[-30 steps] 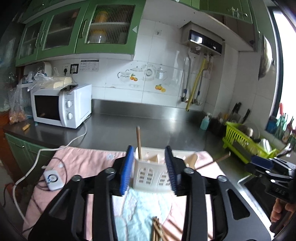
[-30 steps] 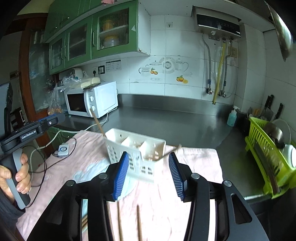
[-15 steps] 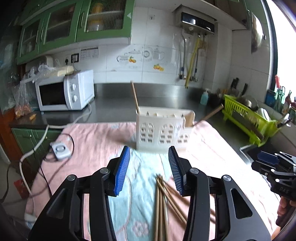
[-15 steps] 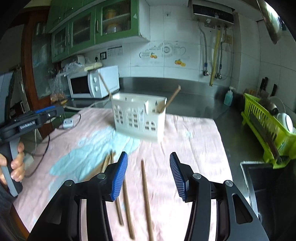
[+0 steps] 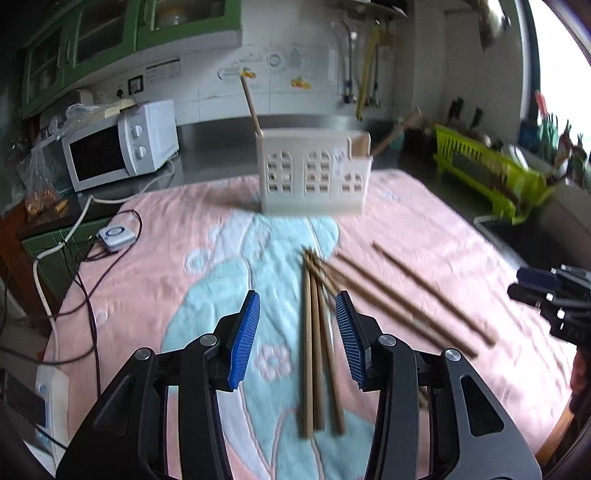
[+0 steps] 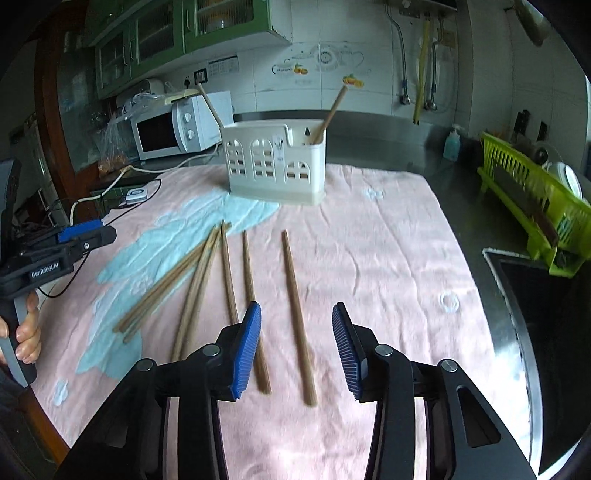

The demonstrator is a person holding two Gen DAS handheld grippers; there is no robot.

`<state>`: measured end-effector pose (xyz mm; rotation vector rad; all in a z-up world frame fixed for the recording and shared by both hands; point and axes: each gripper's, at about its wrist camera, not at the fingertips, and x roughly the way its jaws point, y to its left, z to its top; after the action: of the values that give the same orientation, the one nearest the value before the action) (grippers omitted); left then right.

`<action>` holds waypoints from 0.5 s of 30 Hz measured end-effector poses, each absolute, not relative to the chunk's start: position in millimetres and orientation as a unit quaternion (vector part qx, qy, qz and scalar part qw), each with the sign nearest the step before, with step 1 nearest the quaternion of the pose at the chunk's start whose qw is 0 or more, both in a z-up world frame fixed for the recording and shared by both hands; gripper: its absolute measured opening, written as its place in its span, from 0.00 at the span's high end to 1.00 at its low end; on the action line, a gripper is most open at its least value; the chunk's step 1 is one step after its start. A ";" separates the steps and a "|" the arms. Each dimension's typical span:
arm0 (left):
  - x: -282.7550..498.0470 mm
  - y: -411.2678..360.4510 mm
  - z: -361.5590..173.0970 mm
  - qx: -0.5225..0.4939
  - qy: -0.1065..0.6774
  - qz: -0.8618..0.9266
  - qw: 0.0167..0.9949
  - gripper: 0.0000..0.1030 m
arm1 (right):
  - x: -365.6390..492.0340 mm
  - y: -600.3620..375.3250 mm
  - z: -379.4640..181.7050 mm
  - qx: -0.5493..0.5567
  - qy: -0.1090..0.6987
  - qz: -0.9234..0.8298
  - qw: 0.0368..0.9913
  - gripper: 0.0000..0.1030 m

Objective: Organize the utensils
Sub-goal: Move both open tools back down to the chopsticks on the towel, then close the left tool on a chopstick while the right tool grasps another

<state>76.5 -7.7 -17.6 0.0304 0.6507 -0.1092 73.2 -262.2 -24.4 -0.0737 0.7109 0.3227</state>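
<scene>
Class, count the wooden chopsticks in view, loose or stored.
9, as best seen: two chopsticks stand in the white holder, one at each end; seven lie on the pink cloth, four fanned together, three more spread beside them. Overlaps may hide another.

A pink terry towel (image 6: 388,258) carries a pale blue patch with white flower outlines. Plain brown wooden chopsticks (image 6: 295,306) lie on it. The cream plastic utensil holder (image 6: 275,166) shows arched window cut-outs. Blue ribbed pads (image 5: 243,332) line black gripper fingers. A white microwave (image 5: 118,147), lime-green dish rack (image 6: 535,199) and green cabinets (image 6: 155,33) stand behind.
</scene>
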 end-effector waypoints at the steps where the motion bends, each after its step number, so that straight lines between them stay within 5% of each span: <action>1: 74.2 -8.9 -21.3 0.018 0.323 -0.054 0.945 0.61 | 71.7 -264.3 -29.1 -0.034 0.352 0.156 0.922 0.62; 15: 66.4 -10.4 -71.9 0.048 0.400 -0.056 0.913 0.75 | 68.4 -278.8 -66.9 -0.006 0.400 0.151 0.904 0.68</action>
<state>66.4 -10.4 -71.9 0.0985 0.8246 -0.1155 68.4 -278.8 -66.9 -0.0129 0.8256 0.3115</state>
